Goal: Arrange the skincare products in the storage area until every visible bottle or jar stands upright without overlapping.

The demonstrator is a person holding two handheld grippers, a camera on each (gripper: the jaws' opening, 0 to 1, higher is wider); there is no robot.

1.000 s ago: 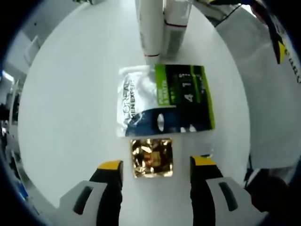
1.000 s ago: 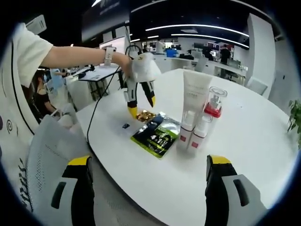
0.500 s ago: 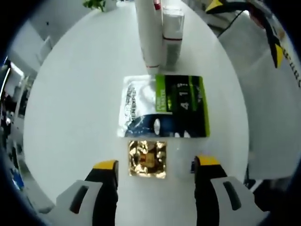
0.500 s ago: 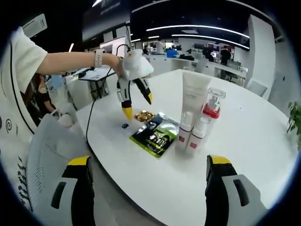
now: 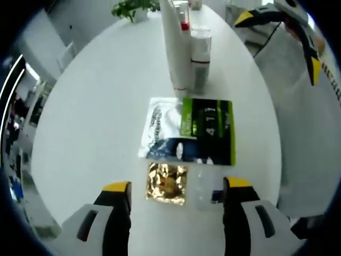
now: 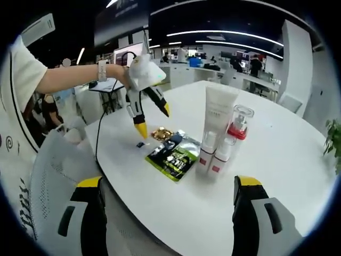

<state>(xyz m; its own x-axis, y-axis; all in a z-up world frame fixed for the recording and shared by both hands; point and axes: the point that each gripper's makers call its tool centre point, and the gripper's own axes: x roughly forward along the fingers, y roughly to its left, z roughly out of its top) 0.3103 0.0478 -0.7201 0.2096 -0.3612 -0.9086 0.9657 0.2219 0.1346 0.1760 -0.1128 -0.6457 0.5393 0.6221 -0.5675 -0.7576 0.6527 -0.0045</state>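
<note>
- Hovering wide open and empty, left gripper (image 6: 152,118) hangs above gold sachet (image 5: 167,183); right gripper (image 6: 168,213) likewise gapes.
- 4 upright bottles (image 6: 219,133) cluster beside the flat green pouch (image 5: 192,131).
- White round table (image 5: 101,101), office behind.

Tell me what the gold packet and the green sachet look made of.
Gold packet: likely metallic foil, crinkled with bright broken glints. Green sachet: looks like glossy printed plastic film, flat and smooth with sheen; laminate or plain plastic can't be told.

open-plan office, rows of desks (image 6: 114,82) with monitors (image 6: 123,53), strip ceiling lights (image 6: 213,33), round white table (image 6: 298,154)
</note>
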